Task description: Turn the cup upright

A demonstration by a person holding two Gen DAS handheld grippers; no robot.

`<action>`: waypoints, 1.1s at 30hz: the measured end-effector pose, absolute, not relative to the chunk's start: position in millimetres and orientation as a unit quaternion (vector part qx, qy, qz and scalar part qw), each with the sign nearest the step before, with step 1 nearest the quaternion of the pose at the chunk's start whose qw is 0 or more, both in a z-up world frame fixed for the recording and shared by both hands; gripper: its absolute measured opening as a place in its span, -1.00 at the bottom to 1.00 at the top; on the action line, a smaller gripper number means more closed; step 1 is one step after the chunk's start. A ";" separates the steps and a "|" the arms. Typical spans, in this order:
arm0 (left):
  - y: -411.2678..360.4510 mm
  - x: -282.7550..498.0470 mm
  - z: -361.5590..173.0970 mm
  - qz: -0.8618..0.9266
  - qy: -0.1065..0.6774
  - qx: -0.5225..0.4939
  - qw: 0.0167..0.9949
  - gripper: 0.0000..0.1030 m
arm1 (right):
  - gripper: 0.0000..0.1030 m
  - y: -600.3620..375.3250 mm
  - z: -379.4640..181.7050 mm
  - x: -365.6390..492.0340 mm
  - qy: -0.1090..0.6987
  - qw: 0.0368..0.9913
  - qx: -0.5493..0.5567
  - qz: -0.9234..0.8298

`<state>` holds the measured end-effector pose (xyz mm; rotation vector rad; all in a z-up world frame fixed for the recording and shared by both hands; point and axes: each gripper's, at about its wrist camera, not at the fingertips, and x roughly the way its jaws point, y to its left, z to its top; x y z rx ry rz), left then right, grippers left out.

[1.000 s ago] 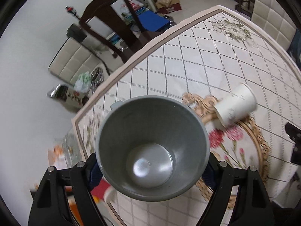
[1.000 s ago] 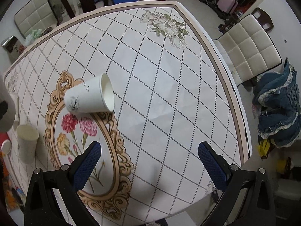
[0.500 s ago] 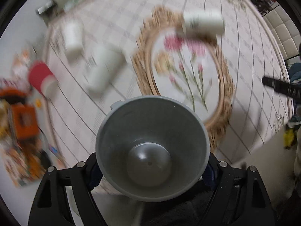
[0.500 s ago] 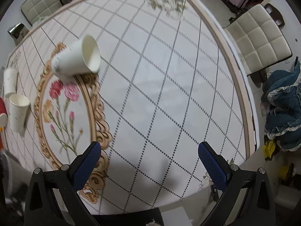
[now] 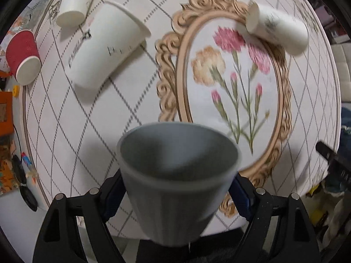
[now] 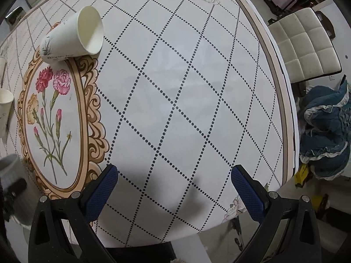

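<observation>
My left gripper [image 5: 175,195] is shut on a grey cup [image 5: 175,175], held mouth-up and tilted away from me, near the table's front edge. The cup's rim shows at the left edge of the right wrist view [image 6: 8,164]. A white paper cup with a plant print [image 6: 70,37] lies on its side at the top of the floral oval [image 6: 54,118], mouth to the right; it also shows in the left wrist view [image 5: 276,29]. My right gripper [image 6: 174,188] is open and empty above the front of the table.
A tall white paper cup [image 5: 103,46], another white cup [image 5: 74,2] and a red cup [image 5: 22,57] stand at the table's left. A cream chair [image 6: 305,46] and a blue cloth heap [image 6: 324,131] are right of the table edge [image 6: 287,109].
The left gripper has swung the grey cup from facing the camera to mouth-up over the front of the table. The right gripper has moved slightly closer to the table.
</observation>
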<state>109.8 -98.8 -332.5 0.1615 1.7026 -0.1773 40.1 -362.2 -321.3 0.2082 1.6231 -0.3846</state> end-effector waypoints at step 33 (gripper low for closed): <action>-41.2 102.6 -249.4 -0.024 0.683 0.037 0.729 0.94 | 1.00 -327.0 -287.4 40.5 0.700 0.690 0.082 -0.165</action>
